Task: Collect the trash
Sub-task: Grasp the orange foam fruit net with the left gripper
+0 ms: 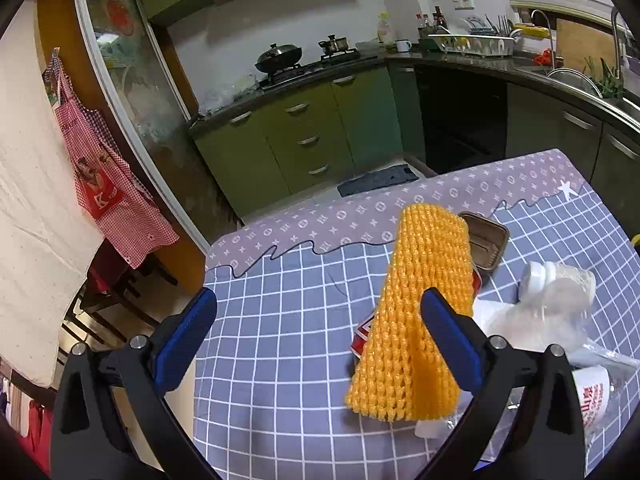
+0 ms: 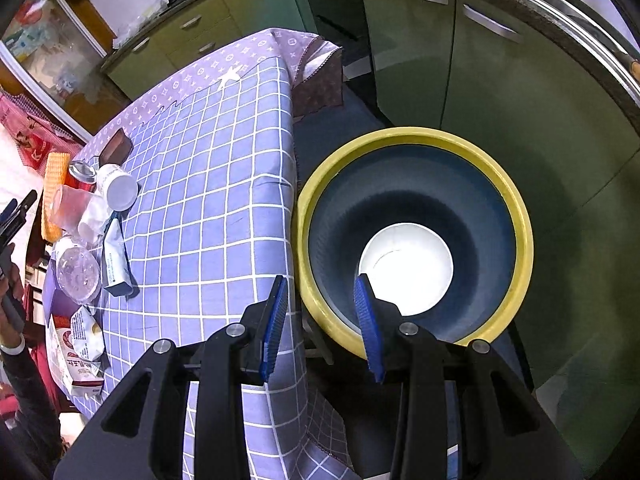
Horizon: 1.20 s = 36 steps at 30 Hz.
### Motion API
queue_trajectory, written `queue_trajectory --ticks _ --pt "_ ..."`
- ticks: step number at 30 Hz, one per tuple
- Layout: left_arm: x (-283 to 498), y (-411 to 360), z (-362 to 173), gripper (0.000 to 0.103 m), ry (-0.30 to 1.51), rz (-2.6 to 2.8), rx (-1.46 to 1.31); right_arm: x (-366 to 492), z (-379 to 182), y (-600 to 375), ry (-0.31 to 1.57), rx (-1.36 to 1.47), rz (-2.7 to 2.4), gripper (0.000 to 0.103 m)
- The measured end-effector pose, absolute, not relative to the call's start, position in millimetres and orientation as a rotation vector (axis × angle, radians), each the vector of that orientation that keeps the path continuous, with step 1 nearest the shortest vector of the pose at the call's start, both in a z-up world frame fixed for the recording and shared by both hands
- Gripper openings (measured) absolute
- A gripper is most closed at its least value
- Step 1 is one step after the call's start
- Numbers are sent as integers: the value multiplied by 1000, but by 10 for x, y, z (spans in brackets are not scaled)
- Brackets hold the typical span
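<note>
Green kitchen cabinets (image 1: 304,140) ran along the far wall under a dark counter carrying a wok (image 1: 278,57), a small pot (image 1: 335,45) and a dish rack (image 1: 476,42). Nearer stood the table (image 2: 224,184), draped in a blue checked cloth with a purple patterned border. Beside the table's right edge, on the floor, sat the bin (image 2: 416,240), yellow-rimmed and dark inside, with a white bowl (image 2: 406,268) lying at its bottom.

On the table's left part the trash lay in a loose pile. An orange foam net (image 1: 424,308) stretched across the pile, resting over a red can (image 2: 82,178). A brown tray (image 1: 486,246) lay at the pile's far end, near the purple border. A white jar (image 2: 118,188) lay on its side beside the can, touching a clear cup (image 2: 74,206). A clear bottle (image 2: 78,270) pointed its base upward at the pile's near side, next to a blue and white tube (image 2: 114,260). A snack packet (image 2: 86,336) and a carton (image 2: 80,372) lay nearest the table's front corner.

The left gripper (image 1: 320,338) hung over the table with its jaws spread wide and nothing between them; the net lay just behind its right finger. The right gripper (image 2: 322,324) pointed down at the gap between table edge and bin, jaws partly apart and empty.

A dark sleeve (image 2: 24,380) showed off the table's left side.
</note>
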<state>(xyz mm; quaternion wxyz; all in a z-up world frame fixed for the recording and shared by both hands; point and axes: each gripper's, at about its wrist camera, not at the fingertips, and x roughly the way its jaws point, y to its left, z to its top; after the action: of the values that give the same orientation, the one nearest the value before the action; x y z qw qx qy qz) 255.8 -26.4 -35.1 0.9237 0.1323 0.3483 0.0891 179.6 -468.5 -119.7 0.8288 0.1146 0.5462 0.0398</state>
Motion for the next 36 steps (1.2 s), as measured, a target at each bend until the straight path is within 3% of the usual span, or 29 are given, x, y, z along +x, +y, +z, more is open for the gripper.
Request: queue_trajectory --ticks 11,21,23,36 --pt "3049 -100 -669 97 806 178 313 1800 -1248 -4682 1175 239 92 35" --pt "3080 -37 -580 97 851 54 262 1845 -1277 -4604 1190 221 109 35" --pt "3089 -6 -583 97 858 -5 233 1848 -1286 -4586 1192 218 113 41" --pt "3192 -130 -639 97 964 -255 66 1851 -1360 -4580 1214 218 118 41"
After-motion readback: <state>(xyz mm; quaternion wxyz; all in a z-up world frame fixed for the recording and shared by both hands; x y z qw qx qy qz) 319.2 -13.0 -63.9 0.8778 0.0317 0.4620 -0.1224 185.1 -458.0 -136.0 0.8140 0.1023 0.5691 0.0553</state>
